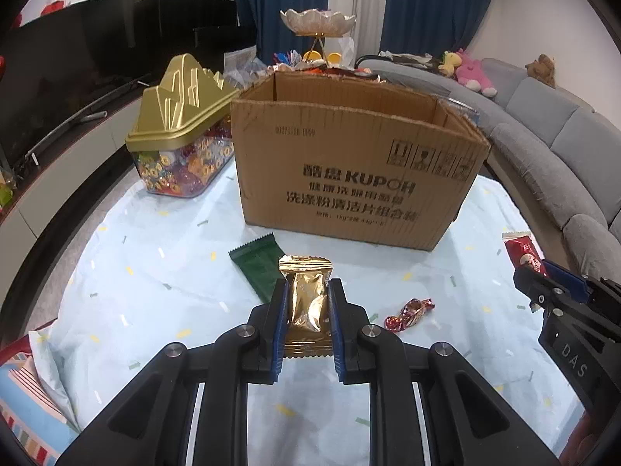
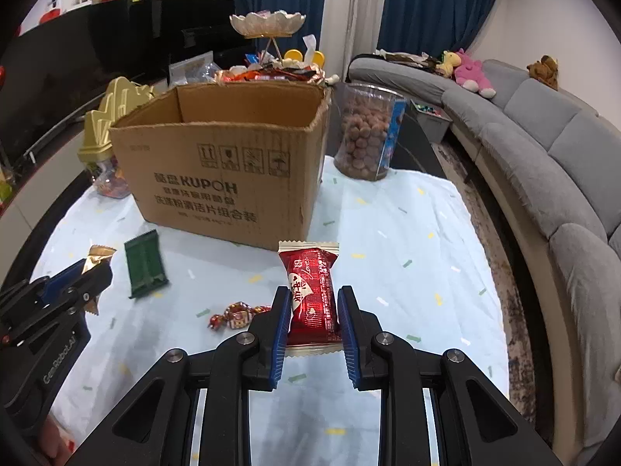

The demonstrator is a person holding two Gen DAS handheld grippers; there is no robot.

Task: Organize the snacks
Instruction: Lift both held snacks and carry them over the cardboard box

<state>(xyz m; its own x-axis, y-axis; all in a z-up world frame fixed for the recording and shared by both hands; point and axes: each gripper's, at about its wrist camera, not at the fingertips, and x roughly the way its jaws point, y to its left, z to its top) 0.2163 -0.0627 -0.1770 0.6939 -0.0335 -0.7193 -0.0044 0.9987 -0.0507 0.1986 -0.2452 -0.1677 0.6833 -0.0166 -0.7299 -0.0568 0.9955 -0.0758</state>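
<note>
Both grippers are loaded just in front of the open brown cardboard box (image 1: 349, 163): the left gripper (image 1: 307, 310) pinches a gold foil snack packet (image 1: 306, 303), the right gripper (image 2: 313, 314) a red wrapped snack bar (image 2: 312, 291). Next, I'd guess, comes lifting each over the box rim and letting go.

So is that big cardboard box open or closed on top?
Open. The cardboard box has no flaps over its top, and its inner back wall shows. Whether anything lies inside, cannot tell.

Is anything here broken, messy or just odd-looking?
The cardboard box has no flaps: its top edge is torn and ragged, worst at the right corner. A green packet and a twisted red candy lie loose on the tablecloth. Nothing looks spilled.
</note>
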